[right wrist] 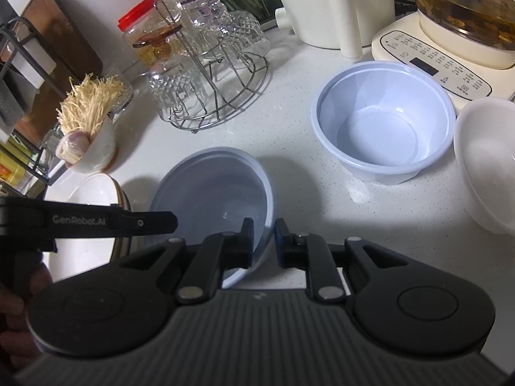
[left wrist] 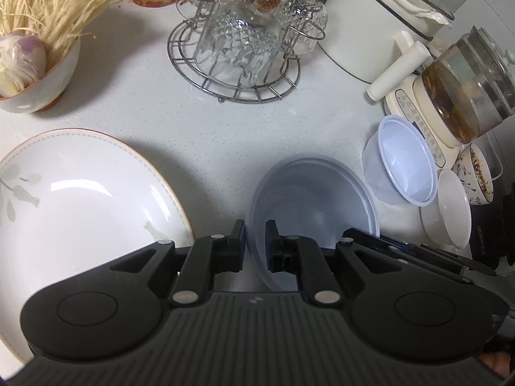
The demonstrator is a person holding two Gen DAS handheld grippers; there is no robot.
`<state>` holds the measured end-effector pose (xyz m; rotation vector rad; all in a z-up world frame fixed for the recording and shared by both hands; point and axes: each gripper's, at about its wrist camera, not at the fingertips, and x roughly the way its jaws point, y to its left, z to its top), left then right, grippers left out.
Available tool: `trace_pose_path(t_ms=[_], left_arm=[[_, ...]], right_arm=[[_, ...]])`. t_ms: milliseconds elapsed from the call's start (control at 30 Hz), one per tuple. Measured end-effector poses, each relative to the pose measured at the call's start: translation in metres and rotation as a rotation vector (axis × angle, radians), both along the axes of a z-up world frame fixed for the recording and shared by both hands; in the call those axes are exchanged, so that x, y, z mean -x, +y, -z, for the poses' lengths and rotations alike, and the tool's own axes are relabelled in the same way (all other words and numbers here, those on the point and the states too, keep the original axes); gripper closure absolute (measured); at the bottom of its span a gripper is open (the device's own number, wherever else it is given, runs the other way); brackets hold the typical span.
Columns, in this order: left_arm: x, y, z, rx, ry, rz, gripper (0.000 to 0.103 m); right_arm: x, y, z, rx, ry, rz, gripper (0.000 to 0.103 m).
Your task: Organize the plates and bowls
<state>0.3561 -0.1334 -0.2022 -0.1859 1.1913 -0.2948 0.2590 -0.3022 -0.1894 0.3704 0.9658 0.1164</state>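
Left tool (left wrist: 256, 230): jaws narrow, pinching the near-left rim of the grey-blue bowl (left wrist: 309, 199), one pad outside the wall, one inside. Right tool (right wrist: 262, 229): jaws also narrow, straddling the right rim of the same bowl (right wrist: 209, 189), left pad inside, right pad outside; a small gap shows at the outer pad, so I cannot tell if it presses. No earlier view, so state only. The left tool's arm (right wrist: 112, 222) shows in the right wrist view, reaching to the bowl from the left.

The bowl sits on the white bench (left wrist: 206, 122), empty, tilted slightly toward the tools.

Outward:
- Left of the bowl, just beside it: white plate with leaf print (left wrist: 80, 186), flat on the bench.
- Right of the bowl, near: translucent plastic bowl (right wrist: 383, 119), upright, empty.
- Beyond that, at the right edge: white ceramic bowl (right wrist: 486, 160), then a patterned dirty bowl (left wrist: 476, 173) leaning beside it.
- Behind those: cream kettle base with glass pot (left wrist: 466, 87) of brown liquid, and a white cooker (left wrist: 370, 32).
- Back centre: wire rack with cut-glass cups (left wrist: 238, 45).
- Back left: ceramic bowl holding enoki mushrooms and garlic (left wrist: 35, 64).
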Motion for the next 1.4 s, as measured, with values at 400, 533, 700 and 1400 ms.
trace_pose_path(t_ms=[400, 533, 700, 1400], left_arm=[[0.017, 0.006, -0.048, -0.042, -0.110, -0.005, 0.081], [0.025, 0.003, -0.073, -0.037, -0.133, 0.004, 0.080], [0.039, -0.004, -0.103, -0.028, -0.187, 0.034, 0.079], [0.074, -0.017, -0.131, -0.003, -0.284, 0.072, 0.079]], right_arm=[[0.013, -0.006, -0.038, 0.031, -0.075, 0.031, 0.063], [0.018, -0.007, -0.059, 0.060, -0.112, 0.038, 0.063], [0.029, -0.009, -0.084, 0.082, -0.164, 0.051, 0.063], [0.069, -0.018, -0.113, 0.143, -0.254, 0.091, 0.063]])
